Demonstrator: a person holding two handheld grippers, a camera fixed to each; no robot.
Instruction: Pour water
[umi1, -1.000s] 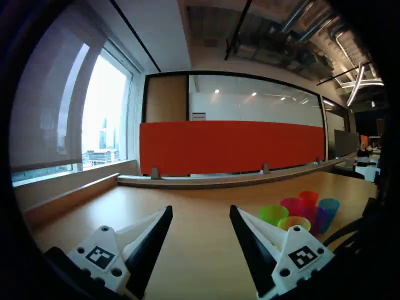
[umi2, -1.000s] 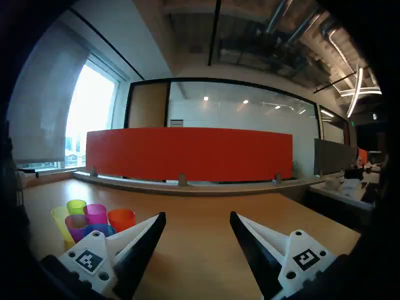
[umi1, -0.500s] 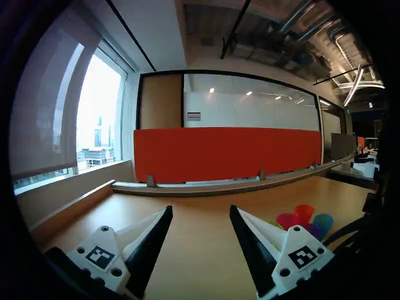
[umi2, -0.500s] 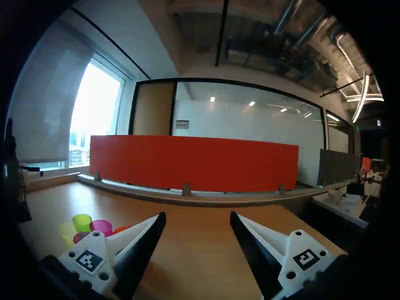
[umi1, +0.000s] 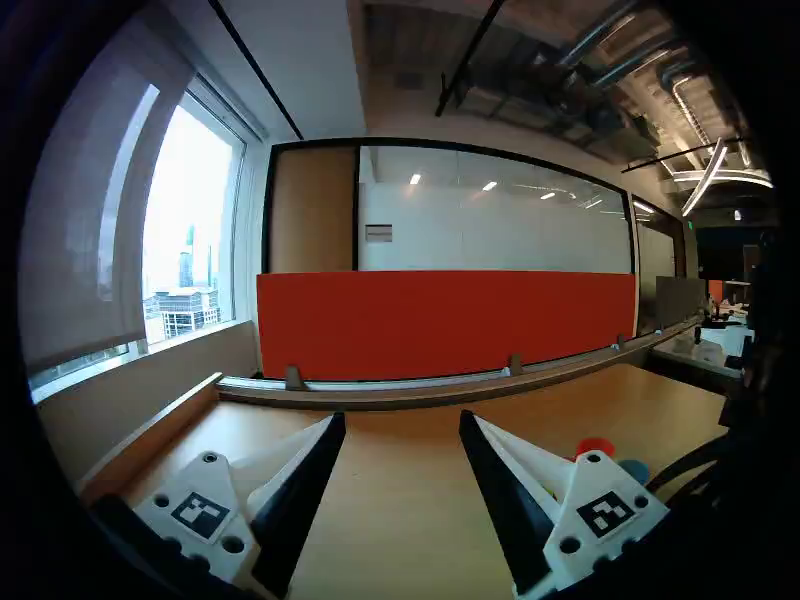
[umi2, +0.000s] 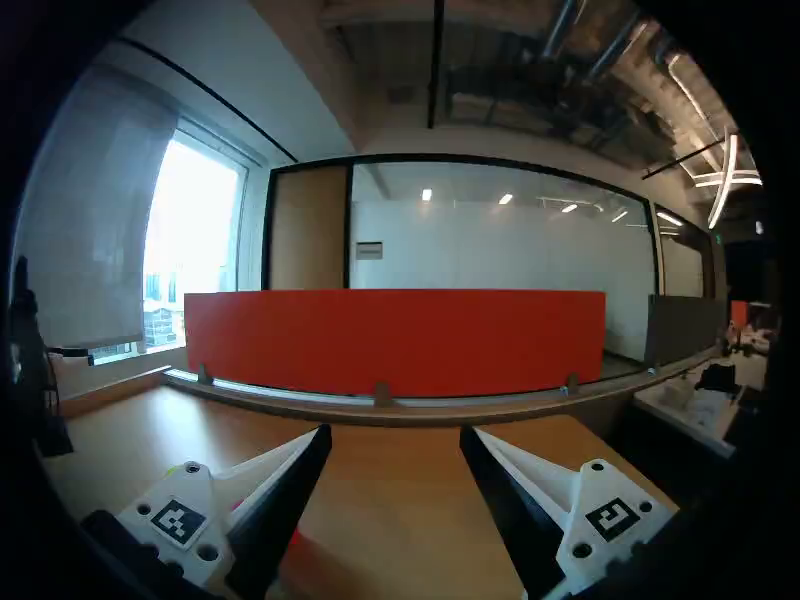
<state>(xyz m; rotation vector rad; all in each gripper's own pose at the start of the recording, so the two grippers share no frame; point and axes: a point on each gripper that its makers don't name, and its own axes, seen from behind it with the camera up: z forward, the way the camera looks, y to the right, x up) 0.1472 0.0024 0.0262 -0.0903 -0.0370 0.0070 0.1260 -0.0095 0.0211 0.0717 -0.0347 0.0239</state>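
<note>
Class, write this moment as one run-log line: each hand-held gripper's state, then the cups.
left hand-held gripper: open, empty | right hand-held gripper: open, empty | cups: on table, ungrasped | pour: not begun

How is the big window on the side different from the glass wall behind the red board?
The window is bright with daylight and shows city buildings outside; the glass wall looks into a pale indoor room with small ceiling lights. A blind covers part of the window; the glass wall has none, but the red board stands in front of its lower part. Both are glass and rise beyond the wooden desk.
</note>
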